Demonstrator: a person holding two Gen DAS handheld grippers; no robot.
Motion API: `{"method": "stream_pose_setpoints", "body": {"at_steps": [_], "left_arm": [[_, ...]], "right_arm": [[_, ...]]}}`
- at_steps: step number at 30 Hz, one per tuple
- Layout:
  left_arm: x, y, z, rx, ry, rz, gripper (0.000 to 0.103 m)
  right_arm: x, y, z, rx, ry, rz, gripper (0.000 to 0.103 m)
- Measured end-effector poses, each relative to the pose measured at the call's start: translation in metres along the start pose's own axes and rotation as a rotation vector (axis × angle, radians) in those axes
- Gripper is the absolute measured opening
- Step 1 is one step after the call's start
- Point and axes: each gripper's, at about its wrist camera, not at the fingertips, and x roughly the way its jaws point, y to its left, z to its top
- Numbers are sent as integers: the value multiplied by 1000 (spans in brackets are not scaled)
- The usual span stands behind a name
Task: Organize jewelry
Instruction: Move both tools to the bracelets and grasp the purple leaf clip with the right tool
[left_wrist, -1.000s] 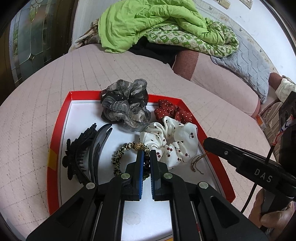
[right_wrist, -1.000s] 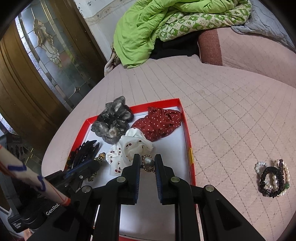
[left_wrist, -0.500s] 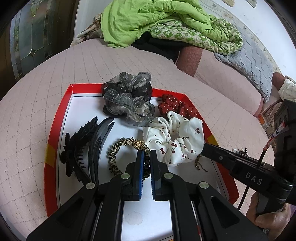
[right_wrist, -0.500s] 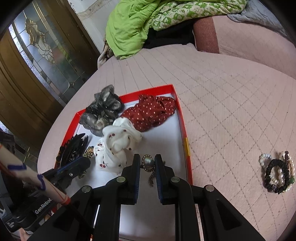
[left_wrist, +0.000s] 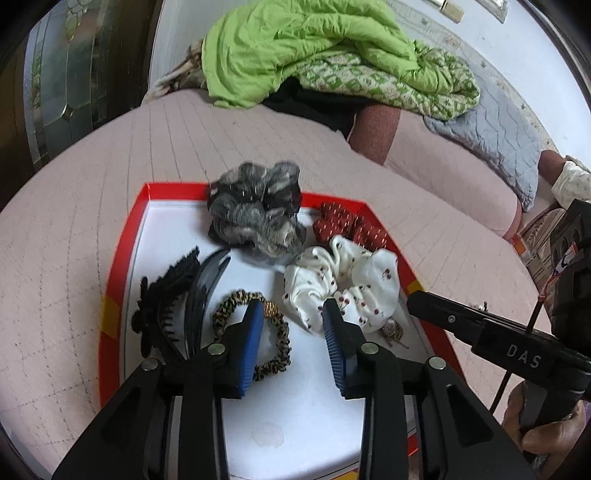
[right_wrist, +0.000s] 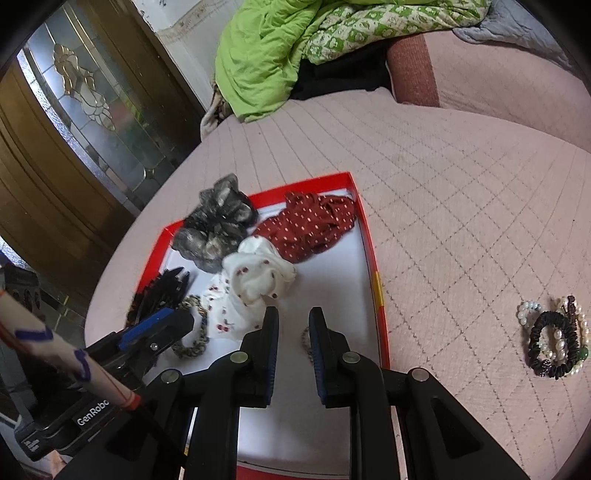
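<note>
Leopard-print elastic hair tie (left_wrist: 255, 332) under opening left tool (left_wrist: 293, 314); right tool (right_wrist: 293, 325) narrow, grip unclear.

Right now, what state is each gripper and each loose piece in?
left gripper: jaws opening, nothing pressed between them.
right gripper: narrowly open, empty.
leopard hair tie: lying flat in the red tray, under the left gripper.
white scrunchie: resting in the tray.
bracelets: piled on the bedspread, outside the tray.
</note>
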Motion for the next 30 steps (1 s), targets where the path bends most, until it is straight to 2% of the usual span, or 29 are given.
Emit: {"method": "stream_pose_setpoints", "body": {"at_steps": [1,4,6,8,9,11,14,17,22,25,26,29,30], "left_arm": [[-5,-1,2,1,-26,-5,34],[-26,-5,6,12,-129,-3,53],[-44,-12,7,38,-220,10,75],[-59,-21,5,68,-296,15,89],[-65,-26,4,82,-324,14,92],[-71,-38,2,109,-350,30,93],[-67,-58,-1,152,-313,77,95],[-63,-76,-9,177,-272,31,95],[-56,-115,-30,263,-257,30,95],[-45,-141,-39,335,-216,-40,95],[-40,-151,-42,359,-191,-69,95],[-26,-177,-51,420,-136,-114,95],[-21,-184,-53,431,-113,-136,95]], "right_arm": [[-3,1,1,-1,-5,3,18],[-19,4,4,-10,-36,18,18],[-32,5,5,-22,-62,23,18],[-49,3,3,-36,-98,20,18],[-57,-1,1,-37,-111,20,18],[-72,-11,-3,-29,-129,23,18],[-93,-36,-17,-7,-137,-1,18],[-110,-64,-29,17,-151,-45,18],[-140,-120,-43,105,-191,-109,18],[-149,-149,-44,146,-196,-159,18],[-150,-158,-45,157,-191,-152,18],[-147,-178,-47,181,-187,-196,18],[-144,-188,-48,205,-179,-180,18]]}}
